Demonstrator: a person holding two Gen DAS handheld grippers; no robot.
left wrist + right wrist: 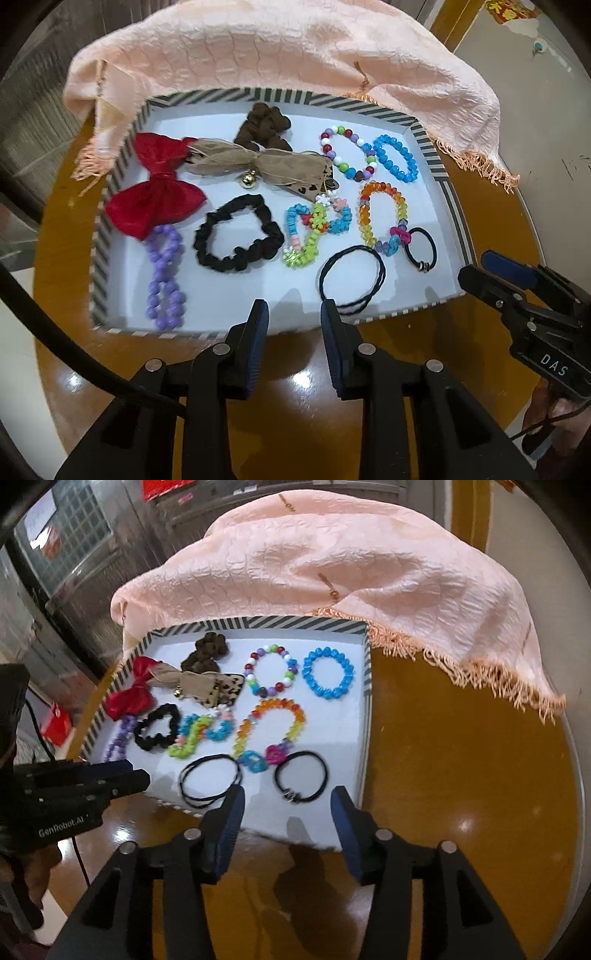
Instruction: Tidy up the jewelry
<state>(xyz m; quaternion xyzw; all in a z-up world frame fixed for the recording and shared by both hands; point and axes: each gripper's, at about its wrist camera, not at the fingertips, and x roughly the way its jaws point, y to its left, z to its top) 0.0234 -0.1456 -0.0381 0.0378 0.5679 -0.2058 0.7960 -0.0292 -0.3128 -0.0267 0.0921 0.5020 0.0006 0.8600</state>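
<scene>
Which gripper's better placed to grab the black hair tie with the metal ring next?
Right, probably. The right gripper is open, with the ringed hair tie just ahead between its fingers. The left gripper, also open, faces the thin black loop further left in the striped tray.

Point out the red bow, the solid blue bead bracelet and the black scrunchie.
red bow [157, 186]: left wrist view, its knot.
blue bead bracelet [310, 685]: right wrist view, left-side beads.
black scrunchie [207, 230]: left wrist view, left edge.

Bracelets in tray, cloth behind
</scene>
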